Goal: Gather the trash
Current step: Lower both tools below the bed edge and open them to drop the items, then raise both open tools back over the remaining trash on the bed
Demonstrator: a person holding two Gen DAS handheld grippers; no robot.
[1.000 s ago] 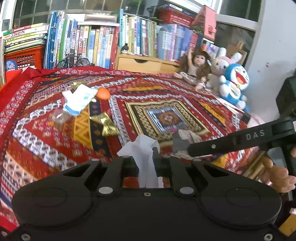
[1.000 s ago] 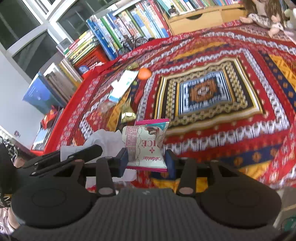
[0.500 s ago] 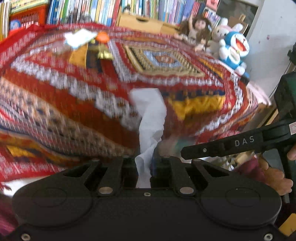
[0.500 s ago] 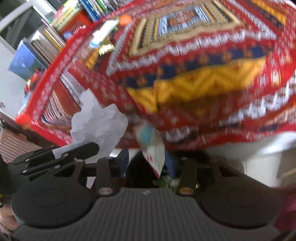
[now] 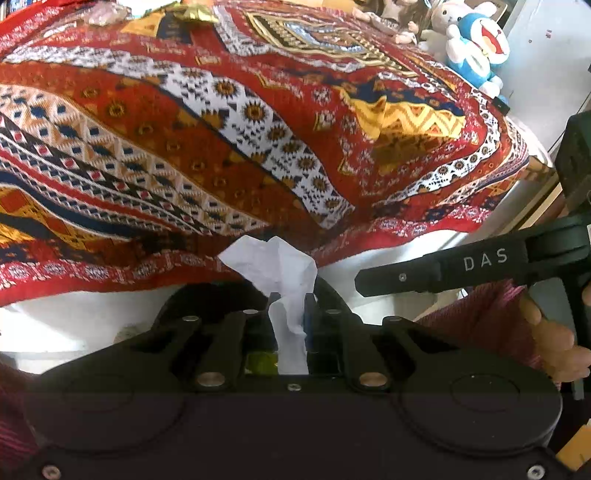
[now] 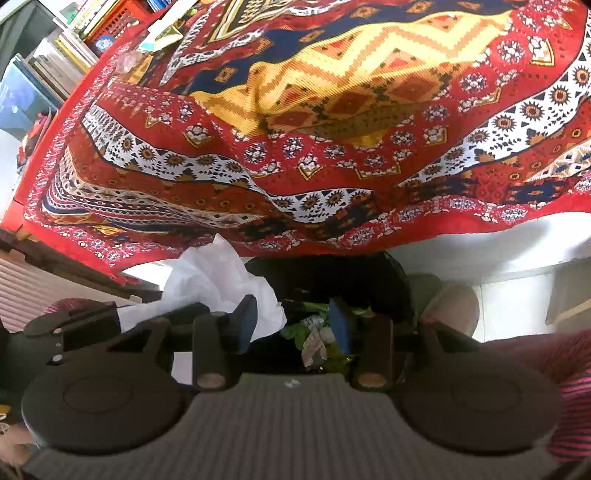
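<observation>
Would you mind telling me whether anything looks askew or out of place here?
The red patterned tablecloth hangs over the near table edge in uneven, bunched folds rather than lying flat. At the far end, a crumpled gold foil wrapper lies on it, not yet collected.

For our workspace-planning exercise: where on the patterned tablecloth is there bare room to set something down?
Free: the tablecloth from its hanging near edge to the centre medallion. Crowded: the far left by the gold wrapper and the far right by the plush toys.
</observation>
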